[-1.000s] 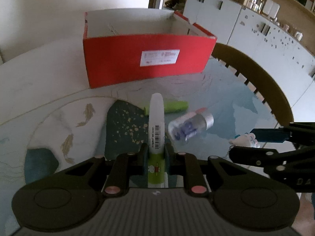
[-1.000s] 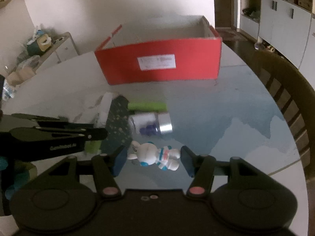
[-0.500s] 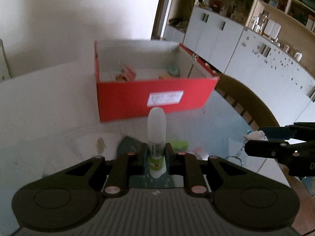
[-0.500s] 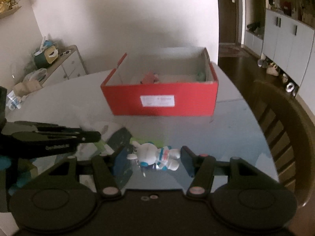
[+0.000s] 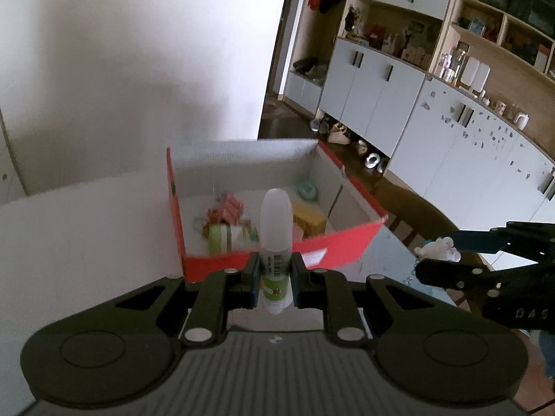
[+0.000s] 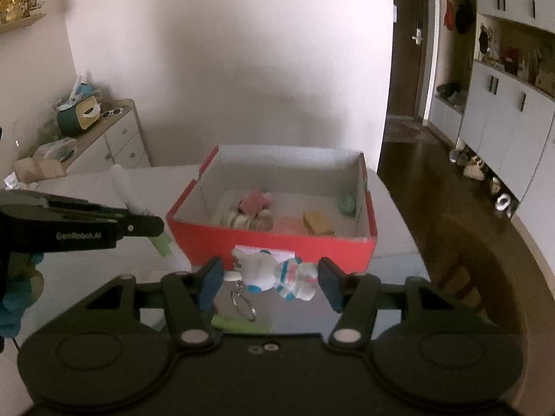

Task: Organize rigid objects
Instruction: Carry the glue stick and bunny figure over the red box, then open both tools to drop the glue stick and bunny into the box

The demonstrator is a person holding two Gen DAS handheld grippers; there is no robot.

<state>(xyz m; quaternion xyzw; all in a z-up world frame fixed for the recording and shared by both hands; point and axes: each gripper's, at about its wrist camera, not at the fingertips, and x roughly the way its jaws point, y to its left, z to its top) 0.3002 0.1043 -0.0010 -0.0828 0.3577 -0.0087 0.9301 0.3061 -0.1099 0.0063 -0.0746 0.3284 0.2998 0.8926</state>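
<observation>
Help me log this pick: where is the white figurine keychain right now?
The white figurine keychain lies sideways between the right tongs, lifted just short of the red box's front wall.

Box [image 5: 333,246]: red outer walls, white inner walls, white label with faint red print on the front face, centre of frame.
Glue stick [image 5: 275,232] at centre: frosted white cap, white barcode strip with black bars, green lower label with a small white figure.
Rabbit keychain [image 6: 277,272], lower centre: white body, blue feet and ear tips, red and blue stripes; silver ring.
Inside the box: pink item [image 6: 255,201], yellow block [image 6: 317,223], pale green item [image 6: 347,202], green-and-white striped roll [image 5: 222,237].
Left gripper [image 5: 275,275] and right gripper [image 6: 270,282]: black frames, dark blue finger pads.
Cabinets [image 5: 378,83] at right: pale grey, black handles.
</observation>
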